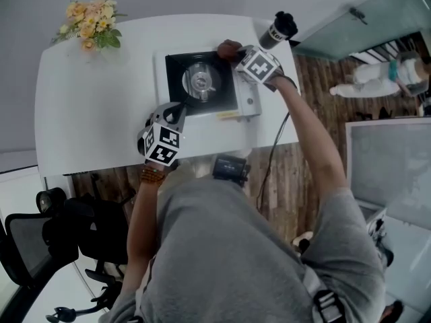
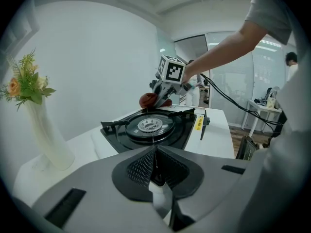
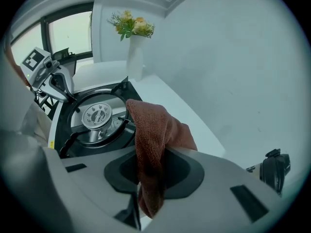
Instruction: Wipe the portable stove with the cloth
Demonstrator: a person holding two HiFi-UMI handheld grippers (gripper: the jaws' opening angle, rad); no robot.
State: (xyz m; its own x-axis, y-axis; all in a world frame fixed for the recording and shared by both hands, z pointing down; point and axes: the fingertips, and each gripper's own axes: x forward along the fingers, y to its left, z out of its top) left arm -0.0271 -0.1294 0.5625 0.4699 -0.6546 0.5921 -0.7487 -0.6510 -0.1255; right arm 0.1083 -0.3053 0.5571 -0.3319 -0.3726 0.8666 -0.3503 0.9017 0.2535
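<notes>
The portable stove [image 1: 202, 83] has a black top and a round silver burner [image 2: 151, 125], and it sits mid-table. My right gripper [image 1: 236, 54] is shut on a reddish-brown cloth [image 1: 227, 47] at the stove's far right corner. In the right gripper view the cloth [image 3: 153, 130] hangs bunched between the jaws, over the stove's [image 3: 73, 140] rim. Whether it touches the stove I cannot tell. My left gripper [image 1: 178, 111] hovers by the stove's near left corner, shut with nothing in it; its jaws [image 2: 155, 152] point at the burner.
A white vase of flowers [image 1: 91, 22] stands at the table's far left. A black-lidded tumbler [image 1: 277, 31] stands at the far right, behind my right gripper. The white table's [image 1: 87, 113] near edge runs just below the left gripper. A black office chair [image 1: 47, 227] is on the floor, left.
</notes>
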